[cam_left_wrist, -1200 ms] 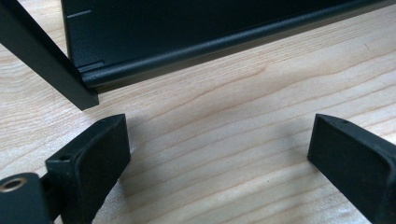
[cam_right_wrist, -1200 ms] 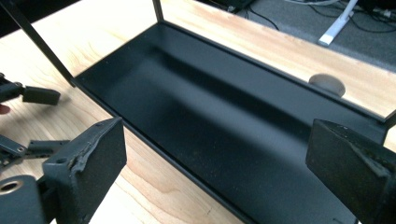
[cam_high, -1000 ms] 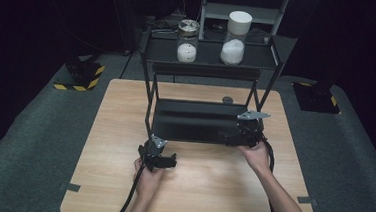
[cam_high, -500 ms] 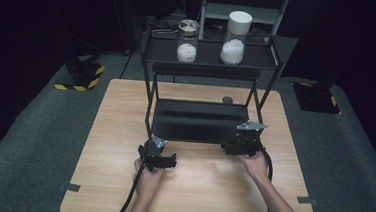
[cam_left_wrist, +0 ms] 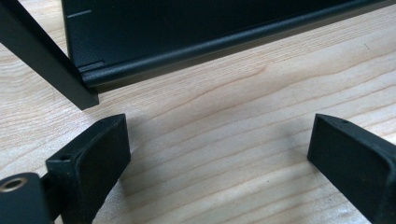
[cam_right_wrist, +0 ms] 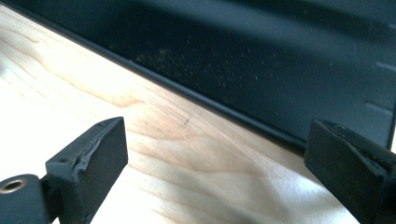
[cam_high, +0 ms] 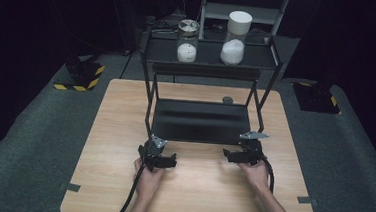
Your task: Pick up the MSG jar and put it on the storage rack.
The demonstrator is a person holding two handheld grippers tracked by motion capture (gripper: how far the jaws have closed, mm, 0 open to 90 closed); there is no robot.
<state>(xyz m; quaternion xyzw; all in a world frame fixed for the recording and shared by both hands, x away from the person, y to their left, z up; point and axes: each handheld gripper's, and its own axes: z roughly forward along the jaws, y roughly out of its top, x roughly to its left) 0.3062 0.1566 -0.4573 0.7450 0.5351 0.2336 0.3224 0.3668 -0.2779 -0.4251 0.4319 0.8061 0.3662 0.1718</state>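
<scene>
A black metal rack (cam_high: 200, 122) stands on the wooden table (cam_high: 125, 111), its lower shelf resting low on the wood. My left gripper (cam_high: 158, 151) sits on the table just in front of the rack's front left leg (cam_left_wrist: 42, 60), open and empty (cam_left_wrist: 217, 140) over bare wood. My right gripper (cam_high: 243, 152) lies near the front right corner, open too (cam_right_wrist: 215, 140), with nothing between its jaws. It faces the shelf's front edge (cam_right_wrist: 196, 95).
On the rack's upper shelf (cam_high: 209, 55) stand a metal-lidded glass jar (cam_high: 186, 46) and a taller white-lidded jar (cam_high: 236, 36), both holding white contents. A small dark round thing (cam_high: 227, 99) lies on the table behind the rack. Grey floor surrounds the table.
My right gripper has come down and toward the person, from above the lower shelf's right side to the table by its front edge. The left gripper has stayed put.
</scene>
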